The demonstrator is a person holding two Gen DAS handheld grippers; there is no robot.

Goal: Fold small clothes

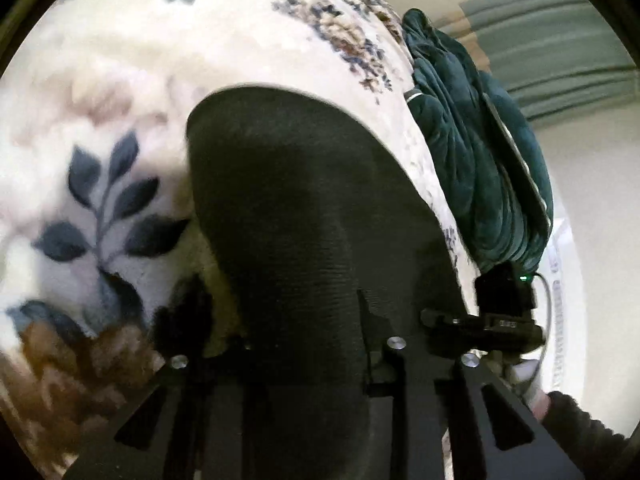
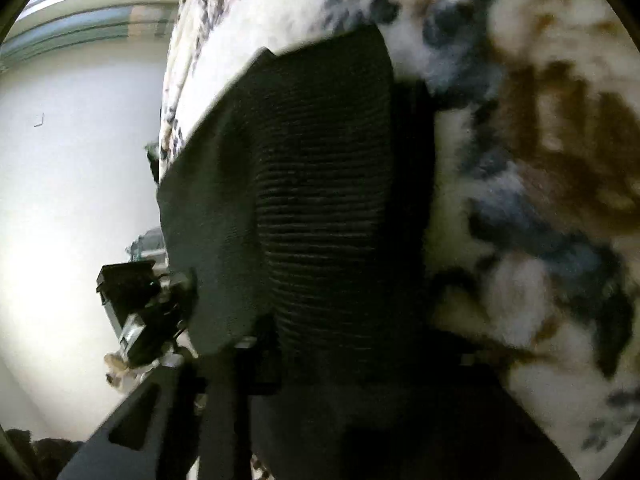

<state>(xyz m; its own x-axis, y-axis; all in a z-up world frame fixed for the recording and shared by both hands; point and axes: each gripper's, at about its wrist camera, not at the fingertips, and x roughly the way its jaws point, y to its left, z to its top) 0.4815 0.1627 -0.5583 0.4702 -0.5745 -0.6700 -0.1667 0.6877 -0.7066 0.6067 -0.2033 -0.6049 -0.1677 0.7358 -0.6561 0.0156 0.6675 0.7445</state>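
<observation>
A small black ribbed garment (image 1: 304,200) lies on a cream fleece blanket with blue leaves (image 1: 100,208). Its near end drapes over my left gripper (image 1: 296,344) and hides the fingertips; the jaws seem closed on the cloth. In the right wrist view the same black garment (image 2: 316,184) hangs over my right gripper (image 2: 320,352), which also appears shut on its edge. The other gripper shows at the right edge of the left wrist view (image 1: 504,312) and at the left in the right wrist view (image 2: 136,312).
A dark green quilted blanket (image 1: 472,152) is bunched at the bed's far right side. A white wall (image 2: 72,160) and grey-green curtains (image 1: 560,40) lie beyond the bed edge. The floral blanket (image 2: 540,160) fills the right side.
</observation>
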